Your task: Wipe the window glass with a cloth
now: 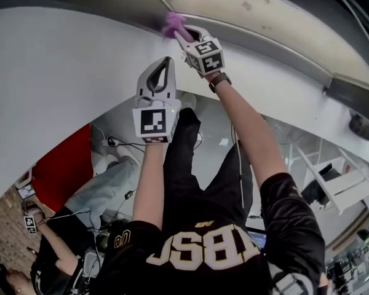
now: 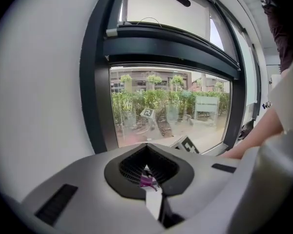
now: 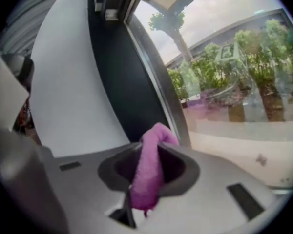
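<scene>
We stood at a window whose glass (image 2: 171,104) sat in a dark frame (image 2: 95,96) set into a plain white wall (image 2: 39,111). Green hedges (image 2: 136,106) and a paved strip showed beyond the pane.

Both arms reached to the frame's edge. The right hand-held gripper (image 1: 181,34) was clamped on the cloth (image 1: 172,23), its jaws pinched on the fabric's middle. The folded end stuck out past the tips at the dark frame, just beside the edge of the glass. We could not tell whether it touched either. The loose end hung back behind the jaws.

The left hand-held gripper (image 1: 166,63) was held lower, over the white wall and well short of the frame. Its jaws were together at the tips, with a small purple fleck in the hollow between them that we could not identify.

The cloth was a soft purple-pink, rolled into a thick bunched strip and fuzzy in texture.
</scene>
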Available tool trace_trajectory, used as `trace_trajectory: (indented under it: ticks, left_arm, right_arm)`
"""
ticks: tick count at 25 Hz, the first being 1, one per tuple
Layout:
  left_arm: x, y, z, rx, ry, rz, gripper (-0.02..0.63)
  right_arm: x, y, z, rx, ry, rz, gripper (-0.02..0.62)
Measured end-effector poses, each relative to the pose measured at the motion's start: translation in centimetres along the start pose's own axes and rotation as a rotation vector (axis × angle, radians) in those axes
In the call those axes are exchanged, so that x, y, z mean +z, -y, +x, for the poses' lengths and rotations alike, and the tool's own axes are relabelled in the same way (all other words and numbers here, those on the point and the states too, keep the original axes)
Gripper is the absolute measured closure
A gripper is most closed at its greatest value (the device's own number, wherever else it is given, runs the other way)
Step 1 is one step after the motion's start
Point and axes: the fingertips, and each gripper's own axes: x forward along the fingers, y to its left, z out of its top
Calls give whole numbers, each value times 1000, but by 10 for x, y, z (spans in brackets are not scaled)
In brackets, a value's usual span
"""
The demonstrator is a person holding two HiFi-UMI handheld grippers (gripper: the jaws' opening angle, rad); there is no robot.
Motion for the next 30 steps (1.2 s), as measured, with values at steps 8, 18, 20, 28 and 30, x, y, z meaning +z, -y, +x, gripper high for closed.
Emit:
trace_trajectory:
  ticks: [8,18,20,28,30]
  left_arm:
    - [-10,21,8,-21,-3,-29,588]
    - [6,247,76,-316,23,-15,588]
    - [10,296,82,-359,32,-12,588]
    - [7,419,89,-435,36,-66,588]
    - [4,428,87,-437,33,-72,588]
  right_arm:
    - [-12,95,-27,-201,104,283,515]
    - [-62,292,-323,-586,328,461,515]
    - [-79,329,-387,-671,374,531,515]
    - [-133,417,-577,-947,582,795,515]
    - [-134,419,-585,-957,569,776,515]
